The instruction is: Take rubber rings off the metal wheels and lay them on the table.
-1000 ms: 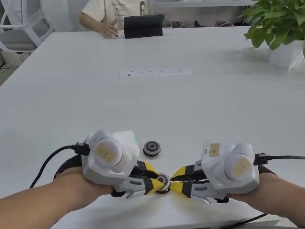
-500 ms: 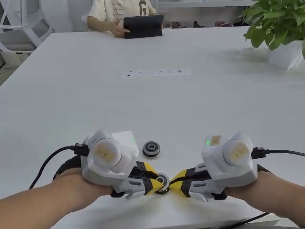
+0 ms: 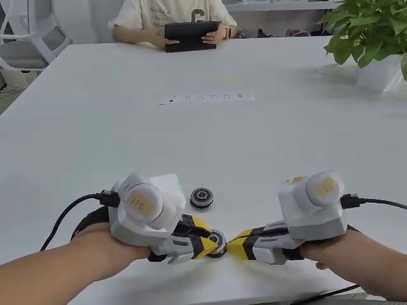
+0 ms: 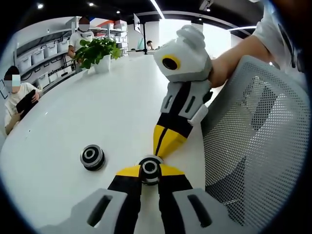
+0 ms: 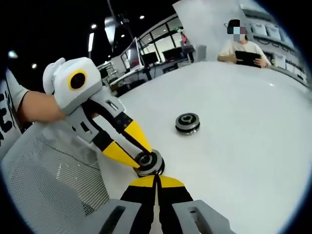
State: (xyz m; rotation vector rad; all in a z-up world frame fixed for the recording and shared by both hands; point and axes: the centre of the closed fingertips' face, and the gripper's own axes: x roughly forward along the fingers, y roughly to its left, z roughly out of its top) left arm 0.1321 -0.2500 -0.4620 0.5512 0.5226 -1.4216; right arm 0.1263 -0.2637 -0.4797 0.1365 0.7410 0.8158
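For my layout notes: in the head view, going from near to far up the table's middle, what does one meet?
Metal wheel in the left hand-held gripper → second metal wheel lying on the table → white socket strip → dark tablet held by a seated person.

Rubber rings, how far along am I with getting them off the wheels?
Done: nothing yet, no loose ring lies on the table. In hand: the left tongs clamp one wheel, and the right tongs, closed, press at its rim. Left: that ring, then the second wheel, lying on the table with its dark ring on.
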